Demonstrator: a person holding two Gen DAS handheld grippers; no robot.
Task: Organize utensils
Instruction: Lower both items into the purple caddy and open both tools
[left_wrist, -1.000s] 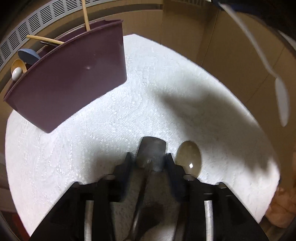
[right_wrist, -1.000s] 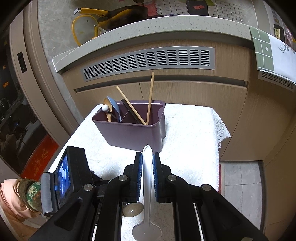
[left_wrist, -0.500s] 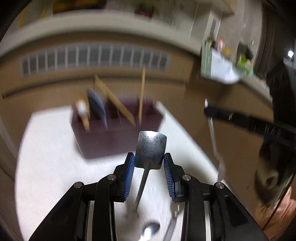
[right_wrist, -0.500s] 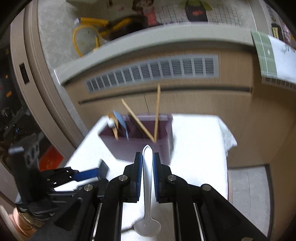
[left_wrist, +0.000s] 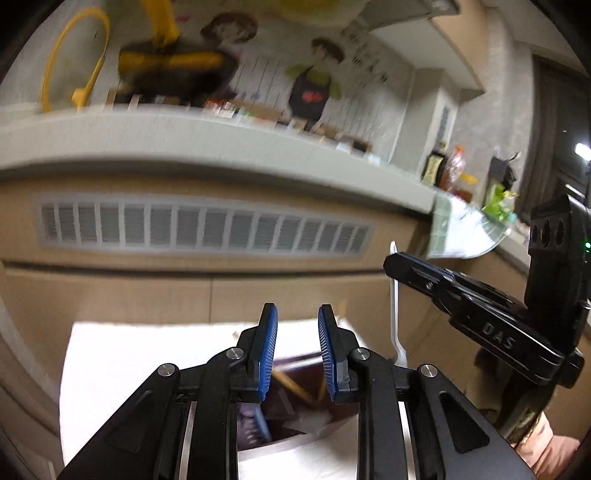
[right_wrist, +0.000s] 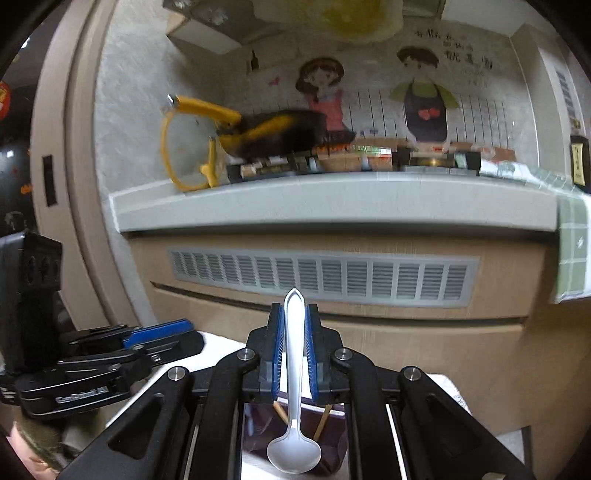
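Right claw clamps our white spoon above the holder. Left claw gapes empty. Spoon not yet dropped in.

**Desk surface**

Desk has a white cloth over the top. Dark purple utensil bin sits directly on the cloth, mostly hidden behind the camera rig. Wooden sticks stand inside the bin, leaning. Right wrist view shows the bin low in frame.
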